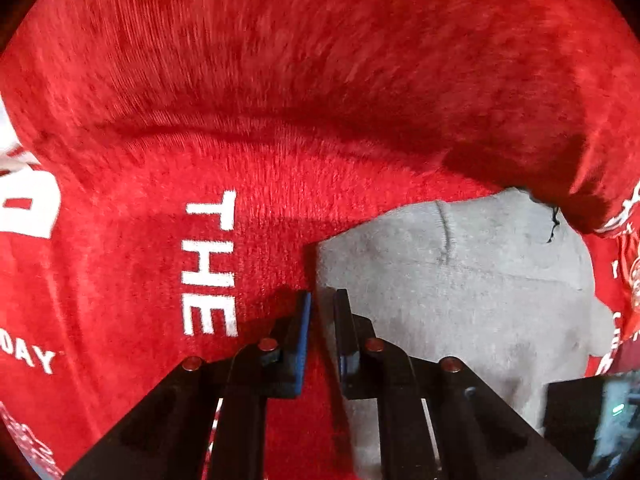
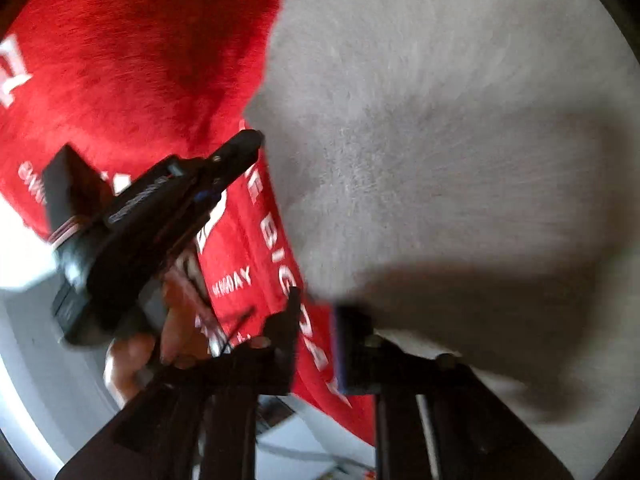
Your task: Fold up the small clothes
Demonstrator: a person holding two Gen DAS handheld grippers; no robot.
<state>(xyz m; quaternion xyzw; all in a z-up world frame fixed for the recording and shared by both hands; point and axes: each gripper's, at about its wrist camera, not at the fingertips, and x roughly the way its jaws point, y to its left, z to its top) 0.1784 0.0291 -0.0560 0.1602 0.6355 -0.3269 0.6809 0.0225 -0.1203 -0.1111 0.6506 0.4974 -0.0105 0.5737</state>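
Left wrist view: left tool [image 1: 322, 300] nearly closed, with the edge of the red garment [image 1: 280, 120] pinched between the pads. Spread wide ahead, white lettering up, lying on the grey surface [image 1: 460, 300], with a fold of red rising over the bare grey patch. Keep this pinch firm and close to the hem, so the single layer does not slip out when lifted. Hold the wrist steeply downward and avoid catching the grey surface beneath.

Right wrist view: blurred. Right tool [image 2: 316, 304] with jaws partly apart, the lettered red hem running through the gap but apparently not pressed by either pad. Beyond it, left tool seen from the side, tip closed at the garment's border where red meets grey, gripped by a hand [image 2: 168, 336]. Settle the right tool before closing: slide deeper over the hem, then close fully on the same edge as the left. Once both pinches are secure, lift together and keep the edge taut between them, so the fold lands straight rather than bunched.
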